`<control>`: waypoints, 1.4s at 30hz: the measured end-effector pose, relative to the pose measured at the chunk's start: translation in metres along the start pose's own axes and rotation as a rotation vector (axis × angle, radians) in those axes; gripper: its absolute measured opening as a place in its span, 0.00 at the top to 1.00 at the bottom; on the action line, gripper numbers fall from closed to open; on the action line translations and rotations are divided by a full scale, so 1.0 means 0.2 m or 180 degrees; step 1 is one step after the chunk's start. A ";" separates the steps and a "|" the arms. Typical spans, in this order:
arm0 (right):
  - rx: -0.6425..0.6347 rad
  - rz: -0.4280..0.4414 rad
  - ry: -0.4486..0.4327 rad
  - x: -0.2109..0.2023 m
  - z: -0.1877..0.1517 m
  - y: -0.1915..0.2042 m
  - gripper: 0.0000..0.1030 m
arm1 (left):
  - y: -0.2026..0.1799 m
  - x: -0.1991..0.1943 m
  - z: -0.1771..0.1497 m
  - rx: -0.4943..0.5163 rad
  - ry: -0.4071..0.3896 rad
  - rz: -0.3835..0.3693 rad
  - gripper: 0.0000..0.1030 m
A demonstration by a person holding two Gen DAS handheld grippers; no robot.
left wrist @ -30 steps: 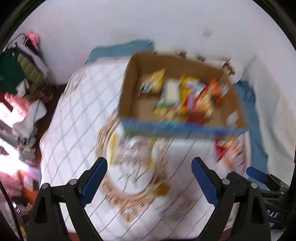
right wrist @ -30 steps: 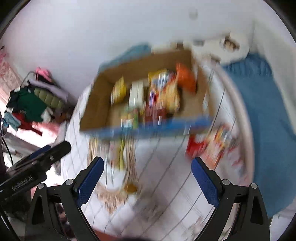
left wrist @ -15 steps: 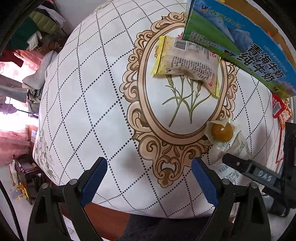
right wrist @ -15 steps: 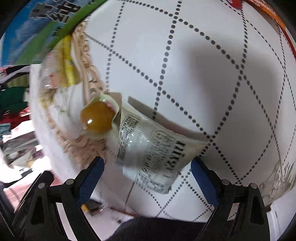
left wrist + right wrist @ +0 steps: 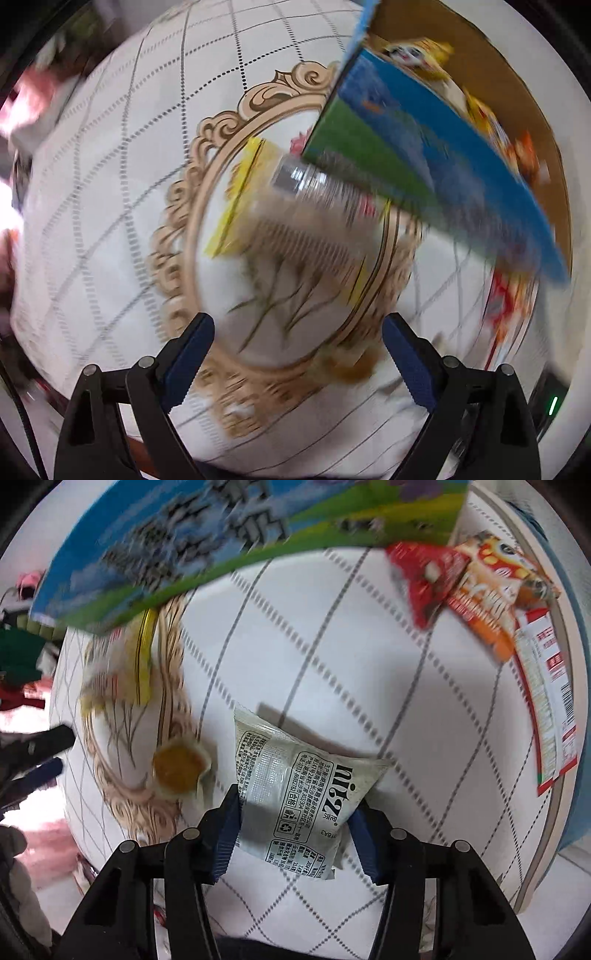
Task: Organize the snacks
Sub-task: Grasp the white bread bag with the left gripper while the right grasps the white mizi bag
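A grey printed snack packet (image 5: 295, 786) lies on the white tablecloth (image 5: 332, 646). My right gripper (image 5: 295, 808) points down over its near end, jaws closing, with both blue pads against the packet's side edges. Left of it sits an orange sweet in a clear wrapper (image 5: 179, 771), blurred in the left wrist view (image 5: 351, 365). My left gripper (image 5: 295, 354) hangs open with nothing between its fingers, just short of a yellow-edged clear packet (image 5: 295, 221). That packet's far end lies against the cardboard snack box with the blue-green wall (image 5: 424, 155).
Red and orange snack bags (image 5: 472, 590) lie at the right by the table's rim, beside a long red-and-white packet (image 5: 550, 709). The box wall (image 5: 221, 535) fills the top of the right wrist view. Clothes and clutter (image 5: 18, 657) lie beyond the table's left edge.
The right gripper's jaws have narrowed from wide apart onto the grey packet's edges. The left gripper has sunk closer to the yellow-edged packet, and its view is now blurred.
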State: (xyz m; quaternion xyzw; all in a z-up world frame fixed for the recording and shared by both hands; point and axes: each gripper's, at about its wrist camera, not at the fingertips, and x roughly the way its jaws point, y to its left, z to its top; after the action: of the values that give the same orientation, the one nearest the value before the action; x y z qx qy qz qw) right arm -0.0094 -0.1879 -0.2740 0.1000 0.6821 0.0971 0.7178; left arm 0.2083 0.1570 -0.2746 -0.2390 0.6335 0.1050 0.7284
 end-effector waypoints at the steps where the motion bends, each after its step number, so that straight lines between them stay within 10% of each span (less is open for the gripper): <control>1: 0.0039 -0.0002 -0.0043 -0.01 0.02 -0.01 0.44 | -0.02 0.02 0.02 -0.0079 -0.0039 0.0003 0.10; 13: -0.0073 -0.0092 -0.0108 -0.03 0.10 0.01 0.44 | 0.28 0.10 0.01 -0.0292 -0.0029 0.0553 0.10; 21: -0.0135 -0.0032 -0.0100 0.02 0.13 0.11 0.44 | 0.30 -0.01 0.06 -0.1063 -0.0138 -0.0219 0.10; 27: -0.0176 -0.0081 -0.0122 0.06 0.12 0.15 0.44 | 0.05 0.11 0.17 -0.0627 -0.0258 0.0276 0.10; 33: -0.0283 -0.0126 -0.0097 0.07 0.13 0.17 0.44 | 0.29 0.13 0.09 -0.0570 -0.0100 0.0484 0.09; 42: -0.0347 -0.0093 -0.0063 0.08 0.16 0.22 0.44 | 0.40 0.03 0.17 -0.1127 0.0003 -0.0281 0.11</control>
State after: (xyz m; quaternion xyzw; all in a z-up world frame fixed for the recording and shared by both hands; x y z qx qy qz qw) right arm 0.0235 -0.1412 -0.2750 0.0517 0.6701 0.1226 0.7302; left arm 0.2019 0.2413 -0.2944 -0.3912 0.5943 0.1827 0.6785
